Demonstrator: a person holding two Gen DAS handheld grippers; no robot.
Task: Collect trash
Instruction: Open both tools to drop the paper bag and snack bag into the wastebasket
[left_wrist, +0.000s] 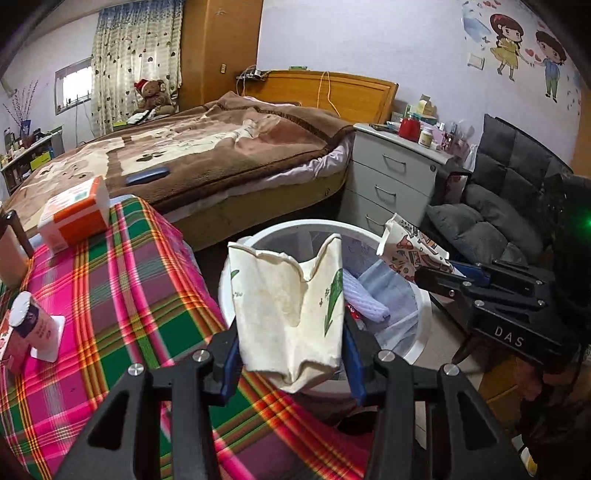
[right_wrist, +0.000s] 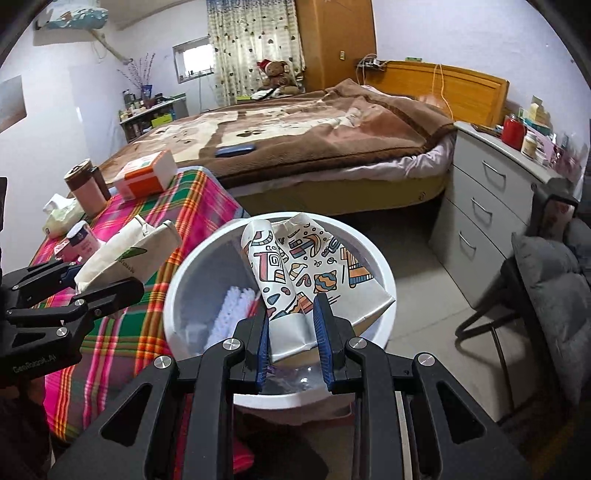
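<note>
My left gripper (left_wrist: 291, 347) is shut on a crushed white paper cup with green print (left_wrist: 288, 302), held over the near rim of the white trash bin (left_wrist: 421, 314). In the right wrist view that cup (right_wrist: 122, 258) hangs at the left, beside the bin (right_wrist: 384, 273). My right gripper (right_wrist: 291, 328) is shut on a flattened paper cup with colourful patterns (right_wrist: 306, 266), held above the bin's opening. The left wrist view shows that patterned cup (left_wrist: 410, 247) over the bin's far right rim. White cloth-like trash (right_wrist: 232, 310) lies inside the bin.
A plaid-covered table (left_wrist: 122, 280) stands left of the bin with an orange-and-white box (left_wrist: 74, 214), a small pink-labelled cup (left_wrist: 33, 325) and a brown tumbler (right_wrist: 83, 188). Behind are a bed (left_wrist: 207, 147), a grey drawer unit (left_wrist: 391, 177) and a dark cushioned chair (left_wrist: 498, 206).
</note>
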